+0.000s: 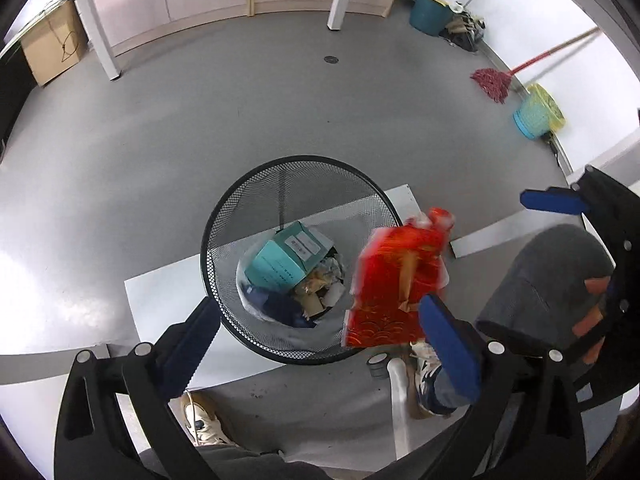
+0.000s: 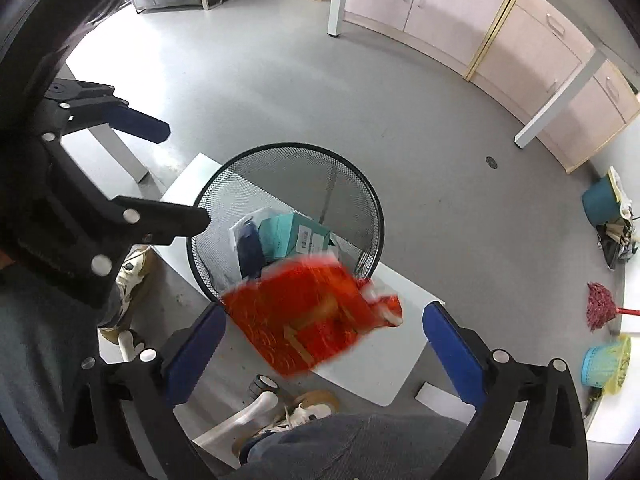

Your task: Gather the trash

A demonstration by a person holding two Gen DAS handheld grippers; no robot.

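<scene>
A black mesh bin (image 1: pixel 300 158) (image 2: pixel 288 146) stands on the floor below both grippers, with a teal box (image 1: pixel 280 260) (image 2: pixel 296 236) and other rubbish inside. A red patterned bag (image 1: pixel 392 280) (image 2: pixel 304 312) appears blurred over the bin's near rim. My left gripper (image 1: pixel 320 312) is wide open; the bag overlaps its right pad, and no pad presses on it. My right gripper (image 2: pixel 324 314) is wide open too, with the bag loose between its blue pads. Each gripper also shows at the edge of the other's view.
A white board (image 1: pixel 160 300) (image 2: pixel 380 360) lies under the bin. A person's shoes (image 1: pixel 200 420) and a tape roll (image 1: pixel 378 362) are close by. A red mop (image 1: pixel 492 82), a blue basket (image 1: pixel 532 116), a teal bucket (image 1: pixel 430 12), a cardboard box (image 1: pixel 52 48) and white table legs (image 1: pixel 100 24) stand further off.
</scene>
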